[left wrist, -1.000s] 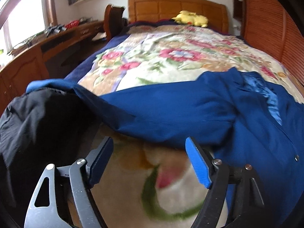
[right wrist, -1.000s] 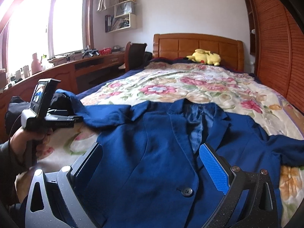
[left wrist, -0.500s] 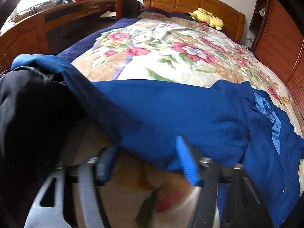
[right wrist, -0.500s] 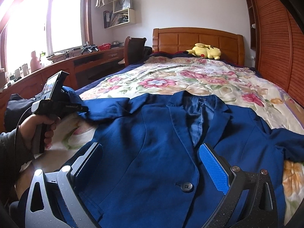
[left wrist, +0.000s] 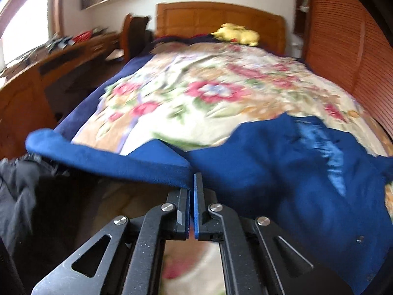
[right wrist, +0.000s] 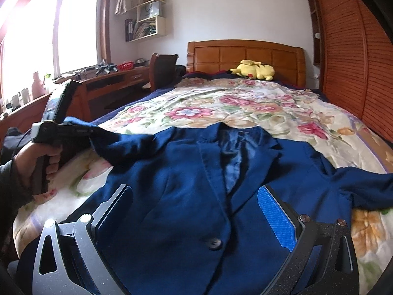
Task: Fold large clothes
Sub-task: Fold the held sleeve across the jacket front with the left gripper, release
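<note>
A navy blue jacket (right wrist: 172,184) lies face up on the bed, collar toward the headboard, one button fastened. Its sleeve (right wrist: 127,145) stretches out to the left. A person's hand (right wrist: 32,162) holds my left gripper (right wrist: 92,132) at that sleeve. In the left wrist view my left gripper (left wrist: 192,179) is closing tight on the sleeve's (left wrist: 110,157) lower edge, fabric pinched between the pads and lifted off the blanket. My right gripper (right wrist: 196,209) hovers open over the jacket's front near the button, with nothing gripped.
The floral blanket (right wrist: 245,108) covers the bed, with a yellow plush toy (right wrist: 255,70) by the wooden headboard. A black garment (left wrist: 24,196) lies at the bed's left edge. A desk (right wrist: 110,83) and chair (right wrist: 163,68) stand at the left, a slatted wooden wall (right wrist: 356,73) at the right.
My left gripper went from wide open to shut on the sleeve's edge and rose with it. The right gripper stayed open over the jacket front.
</note>
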{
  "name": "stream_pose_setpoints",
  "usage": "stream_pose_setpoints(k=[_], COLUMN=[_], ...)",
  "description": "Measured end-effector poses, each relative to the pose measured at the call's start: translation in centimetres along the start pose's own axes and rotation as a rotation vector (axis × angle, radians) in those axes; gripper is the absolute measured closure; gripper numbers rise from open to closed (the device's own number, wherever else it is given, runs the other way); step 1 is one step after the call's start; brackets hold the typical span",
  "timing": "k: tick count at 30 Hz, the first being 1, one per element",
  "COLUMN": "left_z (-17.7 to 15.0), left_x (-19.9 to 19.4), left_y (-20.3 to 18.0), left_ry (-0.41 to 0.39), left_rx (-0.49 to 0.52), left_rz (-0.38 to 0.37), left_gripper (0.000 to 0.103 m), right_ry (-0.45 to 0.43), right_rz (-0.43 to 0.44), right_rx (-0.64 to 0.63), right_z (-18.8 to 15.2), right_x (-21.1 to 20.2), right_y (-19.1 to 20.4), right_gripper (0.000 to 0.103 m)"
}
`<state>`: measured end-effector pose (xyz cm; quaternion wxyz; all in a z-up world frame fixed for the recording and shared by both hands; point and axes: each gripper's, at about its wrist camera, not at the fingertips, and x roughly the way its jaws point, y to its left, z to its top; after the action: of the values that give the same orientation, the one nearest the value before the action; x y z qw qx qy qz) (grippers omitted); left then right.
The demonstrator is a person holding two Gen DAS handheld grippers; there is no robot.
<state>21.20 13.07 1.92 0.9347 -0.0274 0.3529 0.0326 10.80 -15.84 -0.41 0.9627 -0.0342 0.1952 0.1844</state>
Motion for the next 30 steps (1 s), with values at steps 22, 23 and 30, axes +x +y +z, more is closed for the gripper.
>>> stream_pose_setpoints(k=[22, 23, 30], left_z=[-6.7, -7.0, -7.4], left_x=[-5.1, -5.4, -5.3], left_y=[-8.0, -7.4, -3.3], left_ry=[0.037, 0.037, 0.025], left_rx=[0.296, 0.297, 0.247], left_rz=[-0.127, -0.133, -0.077], left_gripper=[0.06, 0.055, 0.025], right_ry=[0.0, 0.001, 0.007], right_rz=[-0.018, -0.018, -0.015], right_rx=[-0.004, -0.003, -0.009], right_z=[-0.3, -0.3, -0.2], right_x=[-0.1, -0.1, 0.1], right_y=[-0.4, -0.3, -0.2], right_gripper=[0.002, 0.002, 0.002])
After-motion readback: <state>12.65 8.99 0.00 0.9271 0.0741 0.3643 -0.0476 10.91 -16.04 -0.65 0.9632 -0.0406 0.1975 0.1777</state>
